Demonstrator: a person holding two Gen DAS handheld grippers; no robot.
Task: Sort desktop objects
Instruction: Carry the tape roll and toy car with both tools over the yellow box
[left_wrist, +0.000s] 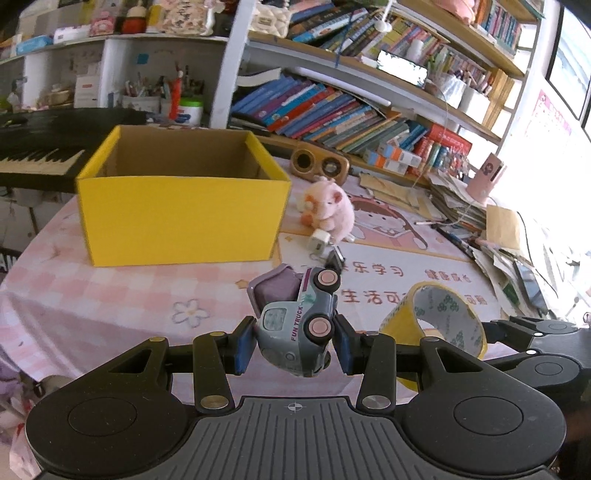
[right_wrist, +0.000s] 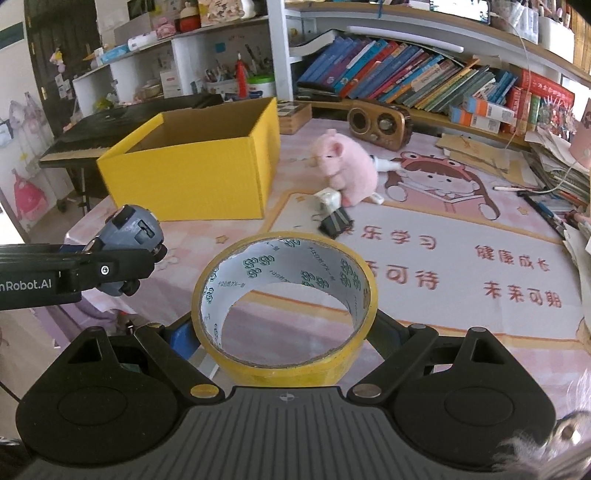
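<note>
Yellow tape roll (right_wrist: 284, 299) is clamped across its rim in the wide-set right gripper (right_wrist: 284, 339): light, stiff. Left gripper (left_wrist: 293, 341), narrowed, pinches toy truck (left_wrist: 299, 325) by its sides; hard plastic, probably slippery.

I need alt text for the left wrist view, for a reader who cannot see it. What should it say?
The left tongs grip a grey toy truck above a pink desk mat. An open yellow box stands farther back on the left, a pink plush toy beside it. At right, a yellow tape roll is held by the other tongs.
</note>
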